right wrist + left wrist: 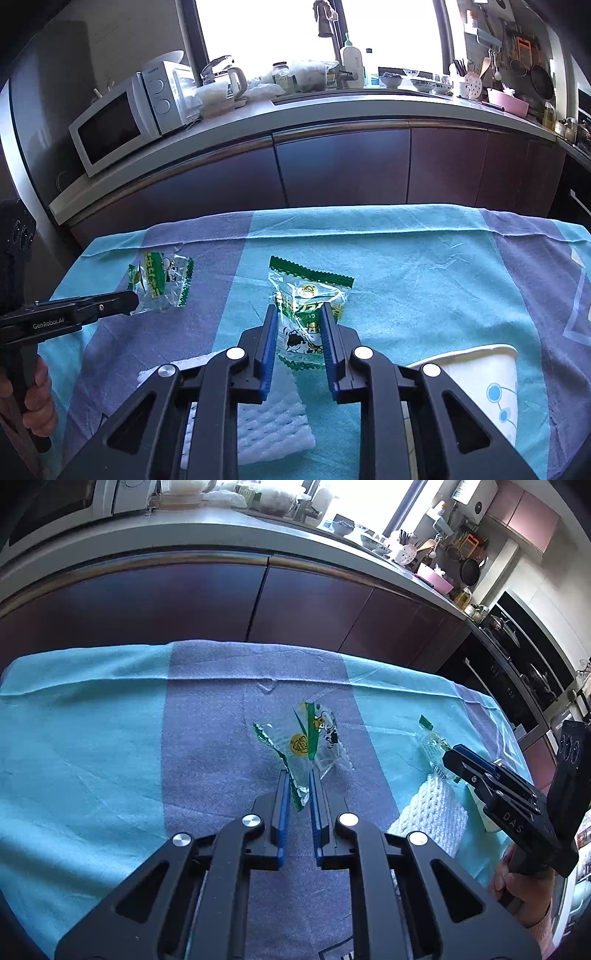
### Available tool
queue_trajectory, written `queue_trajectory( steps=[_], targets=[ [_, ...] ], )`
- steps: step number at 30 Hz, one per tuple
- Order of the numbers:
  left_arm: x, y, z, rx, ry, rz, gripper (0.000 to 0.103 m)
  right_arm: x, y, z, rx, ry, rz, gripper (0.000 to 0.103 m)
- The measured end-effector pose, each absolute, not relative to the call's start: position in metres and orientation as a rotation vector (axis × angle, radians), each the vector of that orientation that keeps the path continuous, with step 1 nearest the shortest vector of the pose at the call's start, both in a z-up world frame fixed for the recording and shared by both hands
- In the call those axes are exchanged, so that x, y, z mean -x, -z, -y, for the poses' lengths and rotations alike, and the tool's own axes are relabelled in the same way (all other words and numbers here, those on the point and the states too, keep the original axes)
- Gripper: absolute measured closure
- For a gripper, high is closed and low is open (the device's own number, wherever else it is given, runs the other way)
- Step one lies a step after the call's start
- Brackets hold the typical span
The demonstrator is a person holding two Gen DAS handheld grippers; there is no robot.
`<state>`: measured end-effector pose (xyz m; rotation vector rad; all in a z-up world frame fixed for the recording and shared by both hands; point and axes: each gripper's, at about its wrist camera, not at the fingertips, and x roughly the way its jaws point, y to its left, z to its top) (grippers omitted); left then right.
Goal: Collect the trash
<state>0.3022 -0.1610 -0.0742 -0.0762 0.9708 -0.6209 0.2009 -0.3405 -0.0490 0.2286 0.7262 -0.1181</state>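
Note:
A clear snack wrapper with green print [306, 734] lies on the striped cloth [92, 738]. My left gripper [298, 775] is shut on its near end, with the film pinched between the blue pads. A second wrapper of the same kind [308, 291] lies further right, and my right gripper [298, 308] is closed on its sides, so the film crumples between the fingertips. From the right wrist, the left gripper [129, 301] shows side-on at the first wrapper [162, 280]. From the left wrist, the right gripper [448, 757] rests on the second wrapper [430, 744].
A white foam net [273, 424] lies under my right gripper, near the table's front. A white paper cup [487, 376] lies on its side at the right. Behind the table runs a kitchen counter [332, 110] with a microwave [110, 125]. A hand holds each gripper handle.

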Motion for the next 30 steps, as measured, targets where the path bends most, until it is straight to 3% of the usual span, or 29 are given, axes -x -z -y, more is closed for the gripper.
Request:
queue_trajectory(
  steps=[15, 30],
  targets=[
    [-0.247, 0.039, 0.099, 0.088, 0.614, -0.855, 0.094, -0.174, 0.012, 0.309, -0.321, -0.089, -0.592, 0.083],
    [-0.176, 0.034, 0.002, 0.156, 0.554, -0.818, 0.094, -0.145, 0.018, 0.216, -0.379, -0.359, -0.611, 0.083]
  ],
)
